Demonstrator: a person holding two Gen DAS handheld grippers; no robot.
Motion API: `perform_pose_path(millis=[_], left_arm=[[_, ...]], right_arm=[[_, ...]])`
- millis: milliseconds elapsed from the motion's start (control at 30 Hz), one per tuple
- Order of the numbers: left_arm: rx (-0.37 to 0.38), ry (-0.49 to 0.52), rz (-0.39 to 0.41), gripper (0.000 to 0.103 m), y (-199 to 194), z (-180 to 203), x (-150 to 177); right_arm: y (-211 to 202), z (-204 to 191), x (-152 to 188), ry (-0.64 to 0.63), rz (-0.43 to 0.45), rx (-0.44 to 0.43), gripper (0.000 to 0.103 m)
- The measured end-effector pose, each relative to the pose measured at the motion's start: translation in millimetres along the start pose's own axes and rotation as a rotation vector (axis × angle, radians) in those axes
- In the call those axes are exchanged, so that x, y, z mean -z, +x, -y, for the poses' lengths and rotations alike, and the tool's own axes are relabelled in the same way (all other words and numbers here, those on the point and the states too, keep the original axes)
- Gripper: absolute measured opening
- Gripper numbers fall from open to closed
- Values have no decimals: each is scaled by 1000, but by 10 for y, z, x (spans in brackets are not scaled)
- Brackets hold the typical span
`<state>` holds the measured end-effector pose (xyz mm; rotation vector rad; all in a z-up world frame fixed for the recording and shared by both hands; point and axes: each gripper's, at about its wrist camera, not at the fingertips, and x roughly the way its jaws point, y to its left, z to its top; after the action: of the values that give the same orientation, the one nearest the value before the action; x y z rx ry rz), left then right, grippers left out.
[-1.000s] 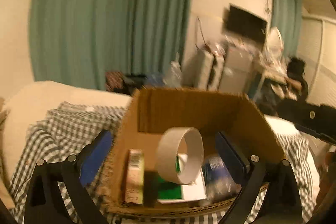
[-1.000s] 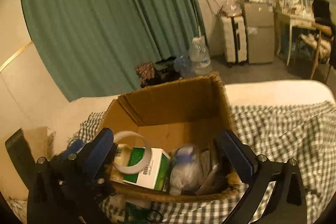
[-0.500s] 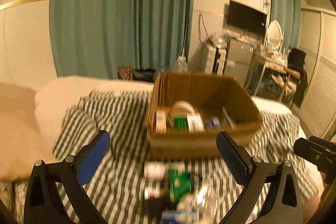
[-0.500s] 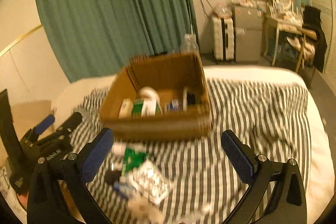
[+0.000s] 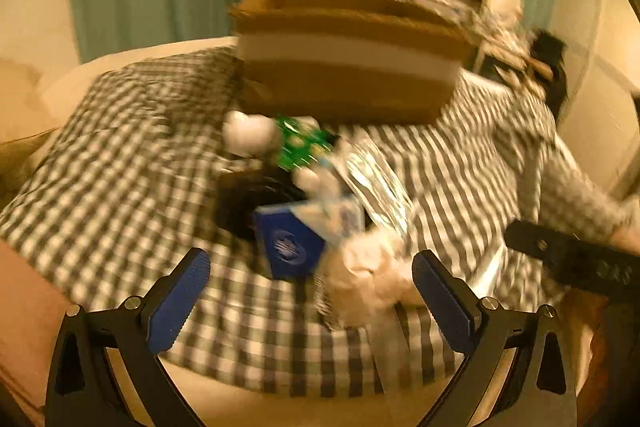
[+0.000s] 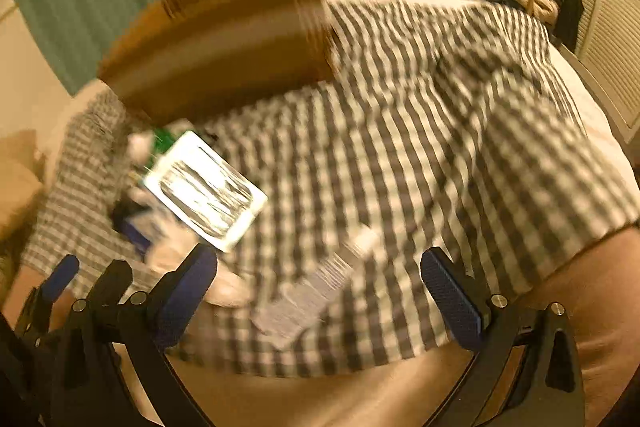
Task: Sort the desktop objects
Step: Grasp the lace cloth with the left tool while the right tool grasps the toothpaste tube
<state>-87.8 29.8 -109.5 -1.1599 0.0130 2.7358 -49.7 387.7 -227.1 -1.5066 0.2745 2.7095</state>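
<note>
Left wrist view: we see the left gripper [image 5: 310, 295] spread wide and empty above a checked cloth [image 5: 120, 155]. A blue box [image 5: 290, 247], a crumpled white wad [image 5: 368, 275], a silvery foil packet [image 5: 376, 183] and a green packet [image 5: 302, 145] lie heaped near us; the cardboard box [image 5: 344, 67] stands beyond, blurred.

Right wrist view: we see the right gripper [image 6: 318, 301] equally wide, holding nothing. The foil packet [image 6: 206, 191] lies left, a blurred white printed packet [image 6: 308, 295] lies between the fingers, and the cardboard box [image 6: 224, 39] sits far left.

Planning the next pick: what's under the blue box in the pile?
The blue box leans on a black object, which is too blurred to identify. Whatever it covers stays hidden.
</note>
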Motion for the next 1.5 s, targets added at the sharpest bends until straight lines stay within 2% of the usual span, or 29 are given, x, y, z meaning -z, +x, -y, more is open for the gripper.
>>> perform_pose_path(millis=[133, 267, 300, 333, 367, 433, 500, 600, 700, 733, 800, 867, 933, 1133, 1267, 1433, 1500], left_arm=[[15, 94, 30, 103, 115, 196, 91], [47, 132, 10, 101, 309, 283, 139], [62, 135, 8, 96, 346, 288, 156], [80, 142, -7, 75, 395, 294, 156], [83, 150, -31, 58, 446, 304, 162], [84, 150, -41, 49, 473, 284, 161], [121, 115, -39, 38, 457, 220, 148], [147, 55, -41, 29, 444, 118, 122], [136, 39, -28, 27, 400, 66, 112], [132, 31, -21, 27, 372, 43, 109], [130, 22, -17, 27, 343, 17, 112], [123, 16, -17, 27, 316, -14, 115], [117, 11, -16, 27, 286, -49, 120], [105, -8, -3, 27, 206, -142, 117], [89, -8, 34, 27, 129, -150, 91], [96, -16, 56, 27, 55, -170, 54], [94, -22, 60, 27, 43, -182, 48]], right_arm=[[161, 47, 14, 15, -38, 32, 101], [282, 26, 29, 3, -57, 61, 99], [306, 21, 28, 6, -66, 60, 98], [330, 20, 30, 10, -74, 58, 96], [356, 18, 33, 13, -85, 57, 94], [415, 12, 52, 22, -110, 58, 87], [494, 19, 92, 43, -146, 52, 86], [543, 10, 126, 51, -164, 55, 85], [527, -6, 149, 36, -155, 85, 75], [511, -4, 157, 32, -147, 95, 67], [467, 5, 167, 28, -136, 97, 58], [408, 8, 169, 20, -118, 96, 39], [348, 10, 173, 16, -106, 82, 33], [163, 17, 252, 1, -93, 56, 27], [-6, -53, 275, -17, -59, 40, 25], [-105, -171, 252, -3, -54, -41, 23], [-72, -236, 231, -19, -51, -40, 23]])
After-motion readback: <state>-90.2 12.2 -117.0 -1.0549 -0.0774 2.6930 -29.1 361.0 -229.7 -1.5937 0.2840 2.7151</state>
